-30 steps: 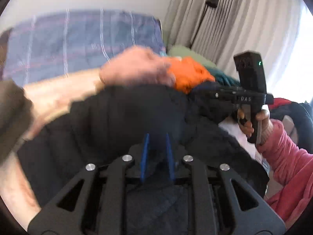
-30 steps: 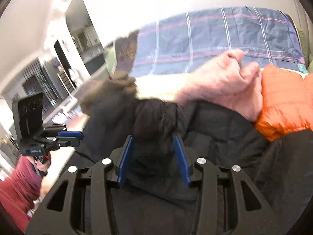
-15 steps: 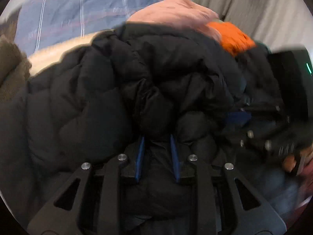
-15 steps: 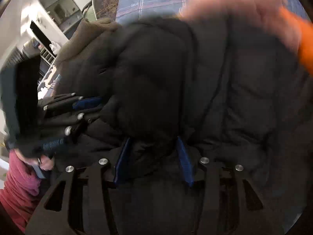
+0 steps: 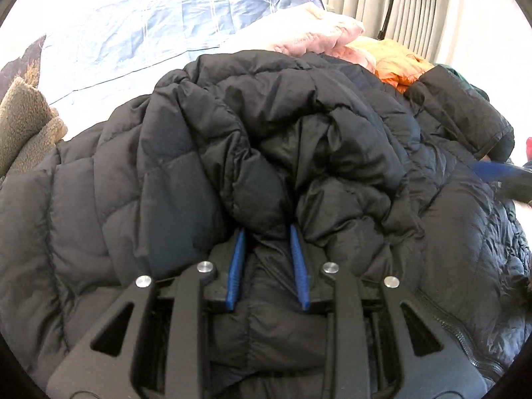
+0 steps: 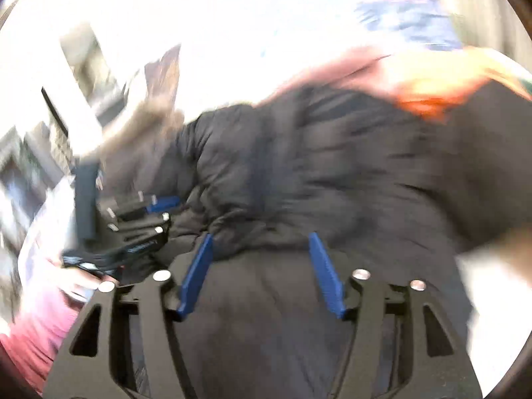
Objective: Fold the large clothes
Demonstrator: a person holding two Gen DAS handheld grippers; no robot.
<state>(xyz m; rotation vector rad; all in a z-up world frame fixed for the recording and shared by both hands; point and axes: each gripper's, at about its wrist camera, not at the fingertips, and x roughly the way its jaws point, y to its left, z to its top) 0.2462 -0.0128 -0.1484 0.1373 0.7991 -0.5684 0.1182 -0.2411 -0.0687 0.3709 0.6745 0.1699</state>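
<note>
Mid-fold: the left claw [image 5: 267,232] clamped the black jacket [image 5: 206,153], the right claw [image 6: 261,242] gaped apart over it, regrasp due.

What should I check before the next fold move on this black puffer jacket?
1. Left tongs gripping the black puffer jacket: ok, fabric bunched between narrow pads.
2. Right tongs gripping: not ok, pads spread wide, jacket lying between them.
3. Jacket flat: not ok, heaped and creased.
4. Zipper closed: cannot tell.
5. Orange jacket free of the black one: not ok, black sleeve overlaps it.
6. Right view sharp: not ok, blurred.
</note>
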